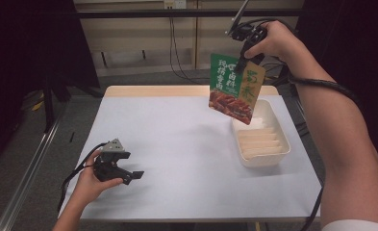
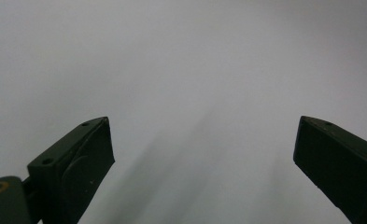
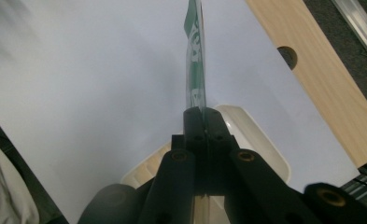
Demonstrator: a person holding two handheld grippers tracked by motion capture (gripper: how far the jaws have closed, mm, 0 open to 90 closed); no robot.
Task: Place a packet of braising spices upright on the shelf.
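A flat food packet [image 1: 234, 86], green at the top with a red dish printed below, hangs in the air above the far end of a cream tub [image 1: 283, 144]. My right gripper [image 1: 242, 60] is shut on the packet's top edge, held high by a raised hand. In the right gripper view the packet [image 3: 195, 56] shows edge-on, rising from the closed jaws [image 3: 203, 116], with the tub [image 3: 270, 154] below. My left gripper [image 1: 136, 175] rests low at the table's front left, jaws wide open [image 2: 204, 149] with nothing between them.
The white table top [image 1: 177, 144] has a wooden strip [image 1: 167, 90] along its far edge. The tub at the right has ribbed dividers inside. Cables [image 1: 177, 57] run down the back wall. A metal rail [image 1: 28, 168] lies on the floor at the left.
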